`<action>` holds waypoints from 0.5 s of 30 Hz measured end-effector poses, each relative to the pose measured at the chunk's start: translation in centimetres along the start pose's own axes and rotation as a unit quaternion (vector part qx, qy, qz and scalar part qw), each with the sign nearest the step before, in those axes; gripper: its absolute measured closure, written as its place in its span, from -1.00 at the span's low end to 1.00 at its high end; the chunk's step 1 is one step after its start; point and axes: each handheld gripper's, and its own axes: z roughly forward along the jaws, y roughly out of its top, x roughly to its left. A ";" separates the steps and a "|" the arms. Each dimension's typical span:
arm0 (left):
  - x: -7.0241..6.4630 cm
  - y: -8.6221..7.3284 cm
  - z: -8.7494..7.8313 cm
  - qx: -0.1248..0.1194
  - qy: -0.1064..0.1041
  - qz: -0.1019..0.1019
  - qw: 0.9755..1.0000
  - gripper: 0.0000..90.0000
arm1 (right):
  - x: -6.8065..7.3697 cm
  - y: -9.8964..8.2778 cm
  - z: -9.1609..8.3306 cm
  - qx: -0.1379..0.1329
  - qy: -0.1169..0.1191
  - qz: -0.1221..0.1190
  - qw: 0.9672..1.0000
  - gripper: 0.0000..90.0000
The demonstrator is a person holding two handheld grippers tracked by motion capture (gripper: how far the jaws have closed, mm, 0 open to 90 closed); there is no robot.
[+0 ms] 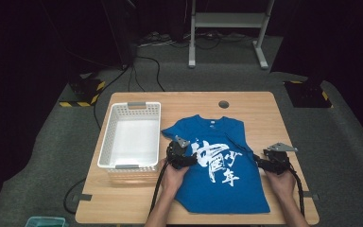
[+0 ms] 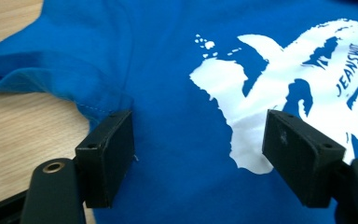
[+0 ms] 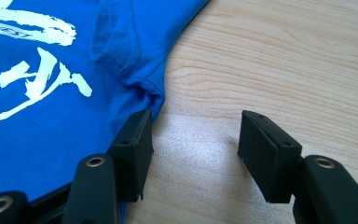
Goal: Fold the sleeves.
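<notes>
High view, table: a light wooden rectangular table (image 1: 264, 101) carries all items; a round cable hole sits near its far edge.
High view, shirt: the blue cotton T-shirt with white brush-style lettering (image 1: 217, 189) lies spread flat, print up, on the middle of the table, collar toward the far edge and hem toward the person.
High view, basket: a white perforated plastic basket (image 1: 108, 137) stands on the table just left of the shirt (its near right corner is close to the left sleeve).
High view, left gripper: the left gripper (image 1: 178, 150) rests over the shirt's left side, beside the print.
High view, right gripper: the right gripper (image 1: 259, 160) sits at the shirt's right edge, near the right sleeve.
Left gripper view, jaws: the left gripper (image 2: 198, 154) has its jaws set wide apart; blue fabric and part of the white print lie flat between them, not pinched (one jaw stands at the sleeve seam).
Right gripper view, jaws: the right gripper (image 3: 193, 151) also stands wide; bare wood lies between the jaws, and one jaw is at the shirt's stitched edge, where the cloth bunches slightly. No cloth is gripped.
</notes>
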 end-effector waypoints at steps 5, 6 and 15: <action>0.5 0.8 -0.4 -0.005 0.007 -0.008 1.000 -0.44 | 0.0 0.0 0.0 0.000 0.000 -0.001 1.000 0.00; 0.6 1.1 -0.5 -0.008 0.012 -0.008 1.000 -0.44 | 0.0 0.0 0.0 0.000 0.000 0.000 1.000 0.00; 1.3 2.3 -0.3 -0.006 0.037 -0.022 0.999 -0.40 | 0.0 0.0 0.0 0.000 0.000 -0.001 1.000 0.00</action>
